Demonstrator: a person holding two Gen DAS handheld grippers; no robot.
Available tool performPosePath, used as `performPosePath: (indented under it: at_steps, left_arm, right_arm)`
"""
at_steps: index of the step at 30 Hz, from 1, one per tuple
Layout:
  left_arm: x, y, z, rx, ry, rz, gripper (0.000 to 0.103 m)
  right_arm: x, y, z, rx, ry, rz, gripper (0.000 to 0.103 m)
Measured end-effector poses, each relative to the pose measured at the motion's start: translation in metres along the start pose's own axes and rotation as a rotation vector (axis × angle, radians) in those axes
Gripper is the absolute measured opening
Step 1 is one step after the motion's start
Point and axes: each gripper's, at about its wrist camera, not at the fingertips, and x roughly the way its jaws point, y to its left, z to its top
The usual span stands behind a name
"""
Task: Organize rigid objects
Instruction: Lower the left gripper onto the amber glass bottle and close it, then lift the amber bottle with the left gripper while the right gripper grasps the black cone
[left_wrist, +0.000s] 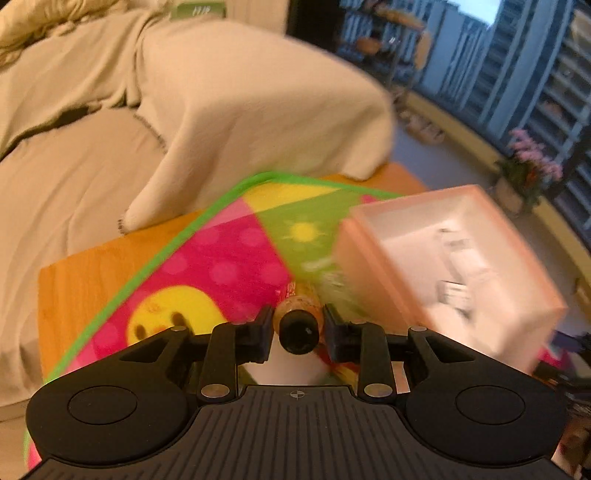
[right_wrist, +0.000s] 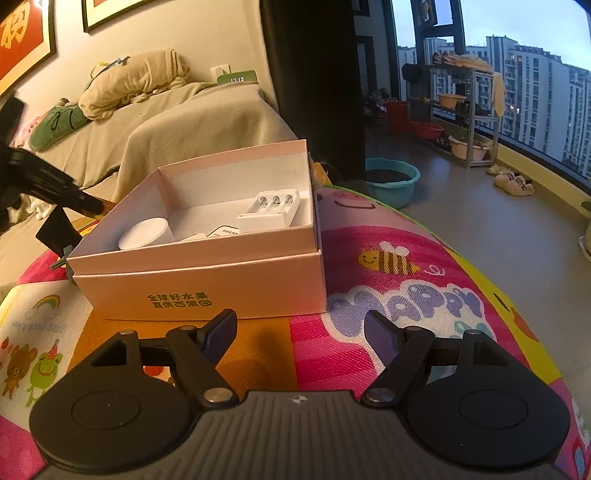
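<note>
Motion blur smears the pink box (left_wrist: 443, 266) and its contents.

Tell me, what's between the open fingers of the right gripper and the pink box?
Nothing stands there. In the right wrist view, only bare colorful play mat lies between the right gripper and the pink box.

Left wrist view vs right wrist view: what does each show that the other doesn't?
Left wrist only: the left gripper shut on a small amber bottle with a black cap, over the mat; much of the view is motion-blurred.

Right wrist only: the right gripper open and empty, a white round container in the box, and a teal basin on the floor.

Both: the pink box, the white charger inside it, the colourful mat, the covered sofa.
</note>
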Motion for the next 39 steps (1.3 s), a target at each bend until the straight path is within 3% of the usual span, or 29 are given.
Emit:
performPosePath:
  at_steps: [6, 9, 13, 25, 33, 39]
  left_arm:
    - [-0.042, -0.039, -0.054, -0.016, -0.089, -0.081, 0.032]
    - [-0.052, -0.059, -0.085, 0.029, -0.104, -0.049, 0.032]
    - [-0.057, -0.074, -0.117, 0.064, -0.065, 0.004, 0.032]
    - [-0.042, -0.097, -0.140, 0.125, -0.127, 0.064, 0.037]
    - [-0.043, -0.086, -0.151, 0.003, -0.205, 0.071, 0.034]
    - [-0.057, -0.070, -0.176, -0.121, -0.252, 0.032, 0.032]
  right_arm:
    - [0.000, 0.001, 0.000, -0.002, 0.003, -0.004, 0.076]
    - [0.000, 0.001, 0.000, -0.003, 0.002, -0.006, 0.076]
    - [0.001, 0.002, 0.000, -0.005, 0.010, -0.007, 0.076]
    - [-0.001, 0.005, -0.003, -0.015, 0.001, -0.047, 0.076]
    - [-0.002, 0.004, -0.003, -0.018, -0.003, -0.039, 0.077]
    - [-0.004, 0.014, 0.004, -0.065, 0.007, -0.044, 0.076]
